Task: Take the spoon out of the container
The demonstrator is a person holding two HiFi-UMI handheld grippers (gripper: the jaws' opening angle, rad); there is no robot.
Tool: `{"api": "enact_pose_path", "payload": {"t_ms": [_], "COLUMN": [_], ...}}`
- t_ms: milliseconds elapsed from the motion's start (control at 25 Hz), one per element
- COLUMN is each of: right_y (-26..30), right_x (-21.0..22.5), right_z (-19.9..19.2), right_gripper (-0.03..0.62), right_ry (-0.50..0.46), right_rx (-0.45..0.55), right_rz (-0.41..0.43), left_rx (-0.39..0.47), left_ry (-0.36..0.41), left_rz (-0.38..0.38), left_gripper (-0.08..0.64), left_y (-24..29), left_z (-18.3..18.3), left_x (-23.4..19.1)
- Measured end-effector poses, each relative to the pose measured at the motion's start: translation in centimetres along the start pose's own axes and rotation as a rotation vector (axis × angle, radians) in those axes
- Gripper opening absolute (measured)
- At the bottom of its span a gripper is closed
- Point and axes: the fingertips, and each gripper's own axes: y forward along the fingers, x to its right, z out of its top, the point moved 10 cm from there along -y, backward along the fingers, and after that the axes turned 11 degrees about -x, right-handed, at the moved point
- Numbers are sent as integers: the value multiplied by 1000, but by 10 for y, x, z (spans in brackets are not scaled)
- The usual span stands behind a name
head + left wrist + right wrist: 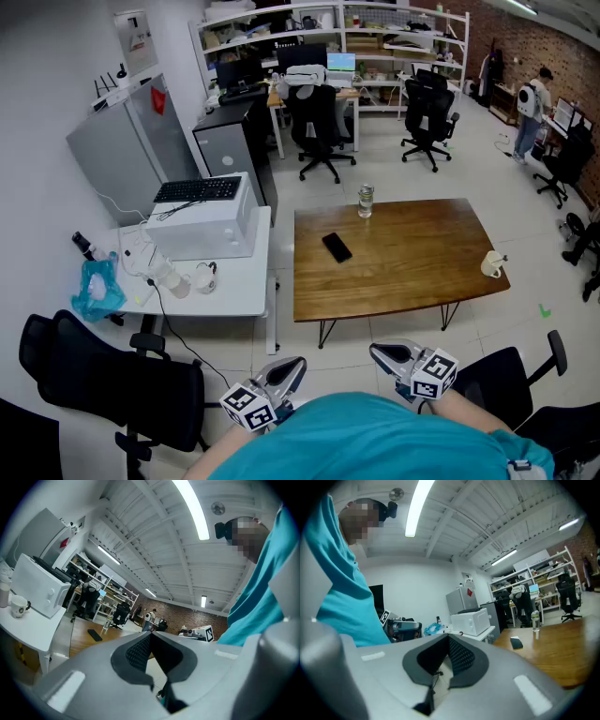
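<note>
A small cream container point(490, 265) stands at the right edge of the wooden table point(403, 267), and a thin spoon handle point(503, 258) pokes out of it to the right. Both grippers hang low in front of my teal shirt, well short of the table. In the head view my left gripper point(291, 366) and my right gripper point(380, 353) each show jaws together with nothing held. The left gripper view has its pads point(136, 651) meeting at the tip, and the right gripper view shows the same with its pads point(461, 658). Neither gripper view shows the container.
A black phone point(337, 247) and a clear bottle point(366, 201) sit on the wooden table. To the left stands a white desk point(234, 295) with a microwave point(202, 230), a mug point(205, 277) and a blue bag point(97, 289). Black chairs point(112, 384) flank me.
</note>
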Motion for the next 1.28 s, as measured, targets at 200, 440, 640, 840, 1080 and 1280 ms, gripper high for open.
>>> {"api": "enact_pose_path", "payload": {"t_ms": [200,440,640,840,1080,1280], "right_y": [-38,-109,-157,-189,-140,-78], "right_x": [28,60,85,113,190,239], "right_z": [2,-8,-23,-34,-50,-24], "right_gripper": [2,2,2,2,2,2], "right_ry": [-14,-24,-39,-24,-10,20], "right_rx": [4,5,-23,-21,-32,-72], "right_rz": [-23,-88,-158,-260,-377,-520], "left_rx": [-9,-22,-30,-74,-87,-77], "left_ry": [7,36,50,78,73,54], "left_rz": [-18,-93,-188,-300,-440,-580], "left_gripper": [-3,-3,-3,-3,-2,-3], "left_y": [47,127,198,258,324,361], "left_z": [3,3,-1,4,-4,22], "left_x": [14,42,57,58,-33,-140]}}
